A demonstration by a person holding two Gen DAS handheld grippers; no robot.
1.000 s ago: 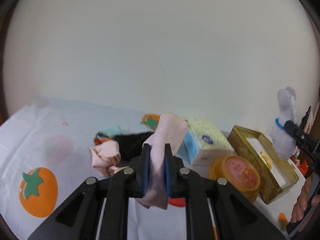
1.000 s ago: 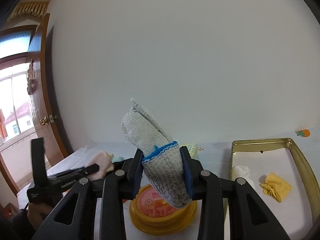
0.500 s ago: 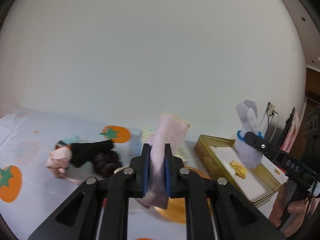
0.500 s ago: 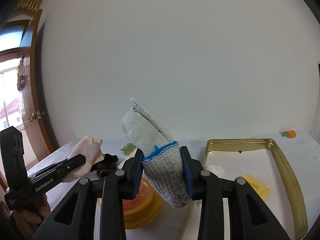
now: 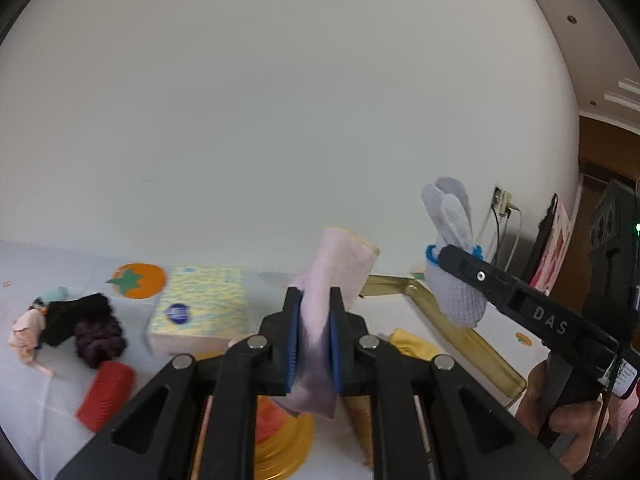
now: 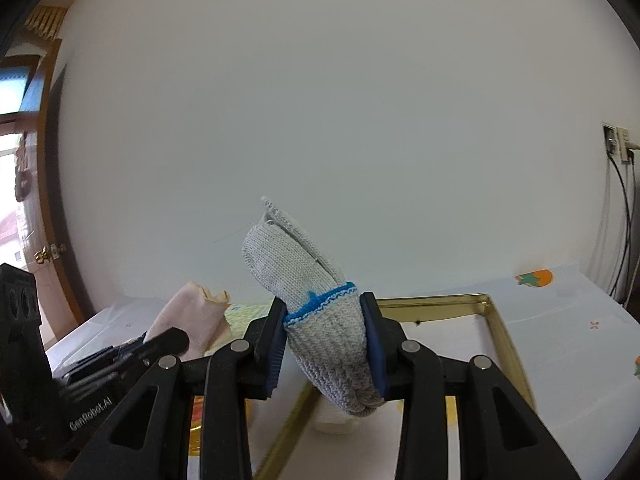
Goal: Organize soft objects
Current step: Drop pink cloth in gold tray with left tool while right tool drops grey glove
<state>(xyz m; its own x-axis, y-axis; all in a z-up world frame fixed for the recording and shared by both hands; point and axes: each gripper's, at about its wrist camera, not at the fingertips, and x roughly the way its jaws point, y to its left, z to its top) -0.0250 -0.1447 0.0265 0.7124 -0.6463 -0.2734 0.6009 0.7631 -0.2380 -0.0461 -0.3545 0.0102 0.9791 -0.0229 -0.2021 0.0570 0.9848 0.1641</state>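
My left gripper (image 5: 314, 340) is shut on a folded pale pink cloth (image 5: 336, 276) that sticks up between its blue pads. My right gripper (image 6: 326, 350) is shut on a grey knit glove (image 6: 316, 304) with a blue cuff band. In the left wrist view that glove (image 5: 452, 240) hangs over the gold tin tray (image 5: 476, 344), which lies at the right. A yellow cloth (image 5: 412, 344) lies inside the tray. In the right wrist view the tray (image 6: 500, 320) sits just below and beyond the glove, and the pink cloth (image 6: 192, 320) shows at the left.
On the white tablecloth at the left lie a black cloth (image 5: 76, 312), a dark purple scrunchie (image 5: 98, 340), a peach cloth (image 5: 26, 336) and a red roll (image 5: 106, 394). A tissue pack (image 5: 200, 308) and a yellow round lid (image 5: 280, 436) sit nearer. A hand (image 5: 560, 412) holds the right gripper.
Both grippers swung to the right with their loads still held. The tray now sits nearer the middle of both views, and the glove has come over it.
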